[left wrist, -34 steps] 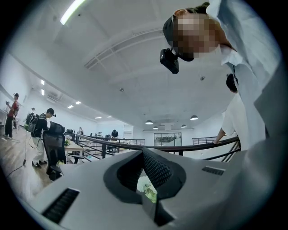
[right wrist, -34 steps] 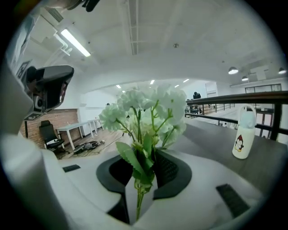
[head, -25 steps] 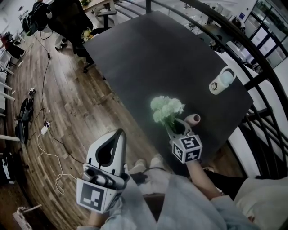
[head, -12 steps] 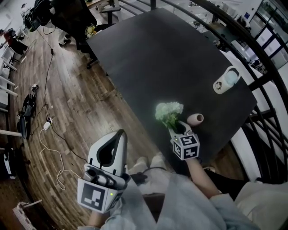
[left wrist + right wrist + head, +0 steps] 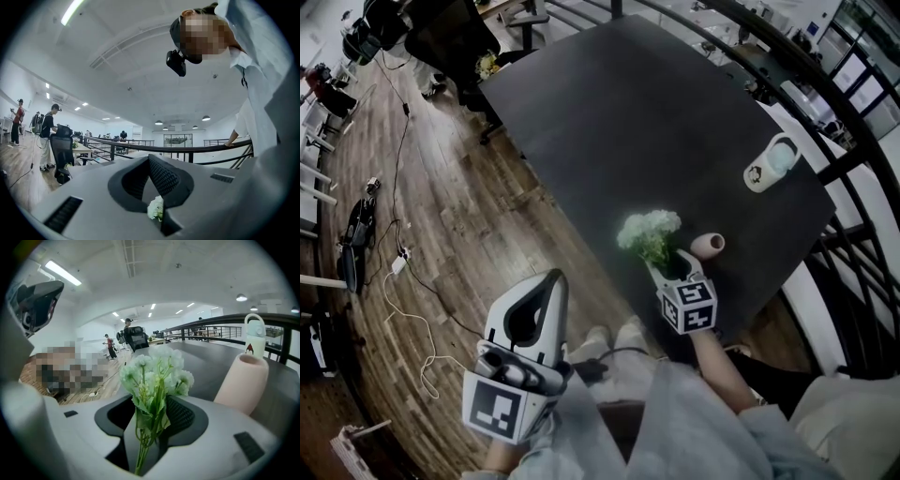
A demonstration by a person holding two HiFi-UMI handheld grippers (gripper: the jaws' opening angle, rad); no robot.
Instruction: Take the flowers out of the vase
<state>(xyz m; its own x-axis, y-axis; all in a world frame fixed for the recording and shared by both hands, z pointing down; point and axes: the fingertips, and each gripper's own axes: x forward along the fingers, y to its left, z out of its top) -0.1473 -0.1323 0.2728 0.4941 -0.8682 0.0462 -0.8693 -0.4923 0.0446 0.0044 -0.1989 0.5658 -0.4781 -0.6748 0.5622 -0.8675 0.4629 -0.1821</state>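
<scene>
A bunch of white flowers [image 5: 649, 230] with green stems lies near the front edge of the dark table [image 5: 628, 112], beside the empty pink vase [image 5: 707, 245]. My right gripper [image 5: 670, 267] is around the stems. Its jaws have just been opening. In the right gripper view the flowers [image 5: 157, 371] lie loosely in the gap of the open right gripper [image 5: 150, 404], with the vase [image 5: 241, 385] standing upright to the right. My left gripper [image 5: 551, 277] hangs off the table over the floor, shut and empty. The left gripper view shows the left gripper [image 5: 150, 159] with its tips together and the flowers [image 5: 154, 208] seen behind.
A white bottle [image 5: 767, 167] stands near the table's right edge and shows behind the vase as the bottle [image 5: 255, 336]. A black railing [image 5: 853, 141] runs along the right. Office chairs [image 5: 450, 42] and cables are on the wooden floor at the left.
My right gripper has sunk a little with the flowers, and they now rest lower by the vase. My left gripper has stayed where it was.
</scene>
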